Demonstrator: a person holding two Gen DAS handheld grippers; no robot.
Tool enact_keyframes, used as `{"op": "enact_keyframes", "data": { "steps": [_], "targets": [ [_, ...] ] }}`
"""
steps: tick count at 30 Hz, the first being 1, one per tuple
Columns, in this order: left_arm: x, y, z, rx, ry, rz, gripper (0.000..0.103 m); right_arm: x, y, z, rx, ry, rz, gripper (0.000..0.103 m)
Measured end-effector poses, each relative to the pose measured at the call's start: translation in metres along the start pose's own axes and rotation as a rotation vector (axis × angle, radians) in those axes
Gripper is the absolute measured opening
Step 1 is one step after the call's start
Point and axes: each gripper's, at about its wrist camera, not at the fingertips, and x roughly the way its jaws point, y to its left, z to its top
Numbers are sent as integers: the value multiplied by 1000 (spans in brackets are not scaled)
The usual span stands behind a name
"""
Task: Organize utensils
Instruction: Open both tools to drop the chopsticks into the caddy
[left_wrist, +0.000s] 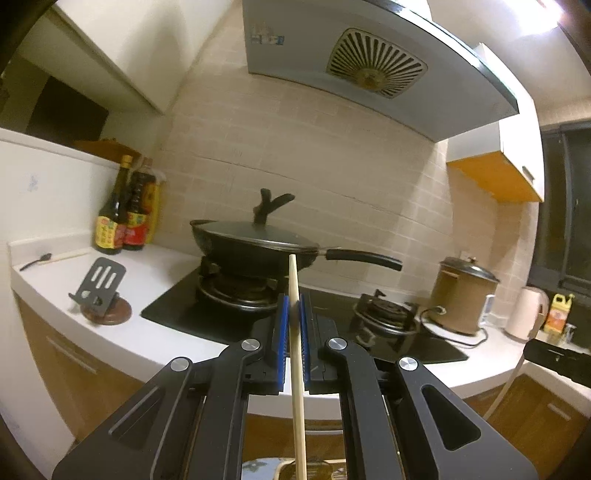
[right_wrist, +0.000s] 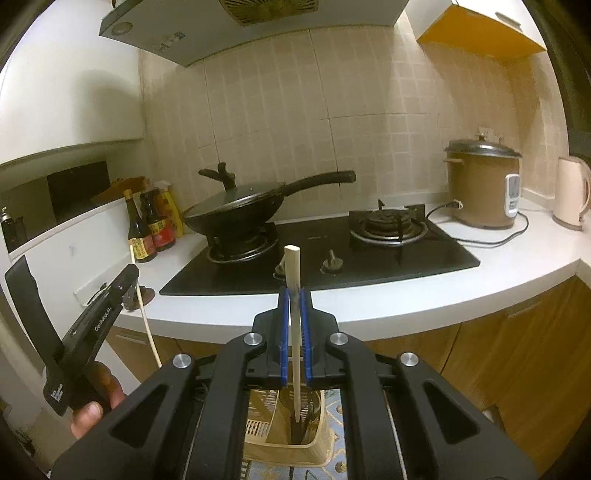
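Low in the centre of the left wrist view: left gripper (left_wrist: 292, 314), blue pads clamped on a wooden chopstick (left_wrist: 297, 369) standing nearly upright, upper end level with the wok's rim in the picture, lower end running off the bottom edge. Behind it, lidded black wok (left_wrist: 255, 243) on the left burner of a black gas hob (left_wrist: 184, 314), long handle pointing toward the right of the frame. At left on the white countertop (left_wrist: 147, 266): slotted black stand (left_wrist: 98, 284) on a round brown base, dark spoon (left_wrist: 35, 261) lying near the far left edge, sauce bottles (left_wrist: 123, 218) against the tiled wall. At right: brown rice cooker (left_wrist: 463, 295), pale kettle (left_wrist: 526, 314). Range hood (left_wrist: 376, 62) filling the upper centre.

Low in the centre of the right wrist view: right gripper (right_wrist: 294, 314), pads closed tight on a flat pale wooden utensil handle (right_wrist: 294, 280), squared top rising above the fingertips, lower part hanging down over a beige slotted utensil basket (right_wrist: 266, 435) at the bottom centre, above a patterned blue mat (right_wrist: 332, 469). At lower left of the same view: other gripper seen side-on with its chopstick slanting down, held by a hand (right_wrist: 92, 402). Whether either utensil touches the basket: cannot tell.
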Motion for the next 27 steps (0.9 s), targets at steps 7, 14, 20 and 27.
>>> {"op": "enact_keyframes", "data": {
  "steps": [7,14,20,27],
  "targets": [
    [-1,-1,-17,39,29,9,4,11,5,-19,-12,39,4,5],
    [-10,10,-24,29,129,-44,10,4,6,-34,-16,111,7,7],
    [-34,20,-16,1,205,-111,21,-18,1,-45,18,169,32,36],
    [-84,21,-2,26,306,-189,30,-65,-3,-58,39,203,7,47]
  ]
}}
